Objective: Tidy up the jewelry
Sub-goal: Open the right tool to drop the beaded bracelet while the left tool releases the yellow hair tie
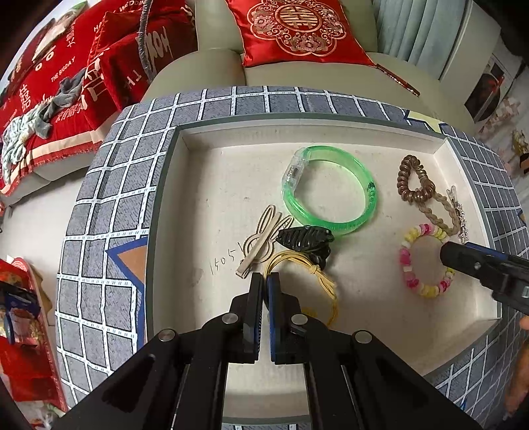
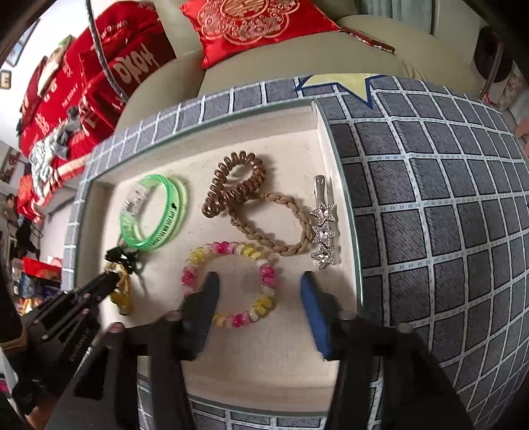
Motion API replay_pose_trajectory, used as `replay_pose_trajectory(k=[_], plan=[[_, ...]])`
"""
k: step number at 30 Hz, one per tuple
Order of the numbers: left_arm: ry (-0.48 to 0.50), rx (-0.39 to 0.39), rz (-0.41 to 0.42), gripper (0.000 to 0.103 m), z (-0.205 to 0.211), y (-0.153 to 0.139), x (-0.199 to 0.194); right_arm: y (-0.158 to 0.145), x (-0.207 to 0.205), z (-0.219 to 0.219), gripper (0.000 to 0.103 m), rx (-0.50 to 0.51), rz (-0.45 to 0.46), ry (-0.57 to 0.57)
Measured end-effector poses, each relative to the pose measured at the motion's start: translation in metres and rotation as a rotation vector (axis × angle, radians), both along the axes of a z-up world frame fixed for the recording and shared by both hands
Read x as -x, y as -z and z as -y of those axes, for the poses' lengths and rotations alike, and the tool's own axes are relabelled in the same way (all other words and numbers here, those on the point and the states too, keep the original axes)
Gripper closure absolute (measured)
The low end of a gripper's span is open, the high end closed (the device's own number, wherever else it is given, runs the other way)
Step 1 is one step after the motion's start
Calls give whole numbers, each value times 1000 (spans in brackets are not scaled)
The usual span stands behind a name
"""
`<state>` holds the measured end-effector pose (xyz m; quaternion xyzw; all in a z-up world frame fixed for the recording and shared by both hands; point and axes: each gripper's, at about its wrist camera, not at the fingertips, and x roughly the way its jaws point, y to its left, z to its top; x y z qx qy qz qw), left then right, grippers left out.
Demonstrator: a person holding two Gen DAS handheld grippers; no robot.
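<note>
A cream tray [image 1: 205,185] holds the jewelry. My left gripper [image 1: 265,281] is shut, its tips at the yellow cord bracelet [image 1: 325,284]; I cannot tell if it pinches the cord. Beyond it lie a beige rabbit hair clip [image 1: 261,241], a black claw clip [image 1: 304,238] and a green bangle [image 1: 330,188]. My right gripper [image 2: 259,287] is open, low over the tray, with the pink-and-yellow bead bracelet [image 2: 231,281] between its fingers. Ahead of it lie a brown spiral hair tie [image 2: 234,182], a braided beige hair tie [image 2: 281,225] and a star rhinestone clip [image 2: 324,228].
The tray sits on a grey checked cloth [image 1: 109,185] over a round table. A beige sofa [image 1: 297,76] with red cushions [image 1: 297,29] stands behind. The tray's right wall [image 2: 340,185] is close to the star clip.
</note>
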<state>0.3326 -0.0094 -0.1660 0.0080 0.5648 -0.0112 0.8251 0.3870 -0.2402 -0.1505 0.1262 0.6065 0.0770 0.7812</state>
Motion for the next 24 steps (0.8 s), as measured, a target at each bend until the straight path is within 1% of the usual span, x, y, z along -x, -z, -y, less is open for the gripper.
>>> replay_pose_trajectory(k=[5,11,24], plan=[[-1,-9,1,86,0,-2,3,-11,8,4,47,-37,17,16],[8,-43,15,86,1,-6,8,-21,25,6,47,-72,24,31],[19,-48,29,86,0,-15,10,-35,49,5,47,-85,26,31]])
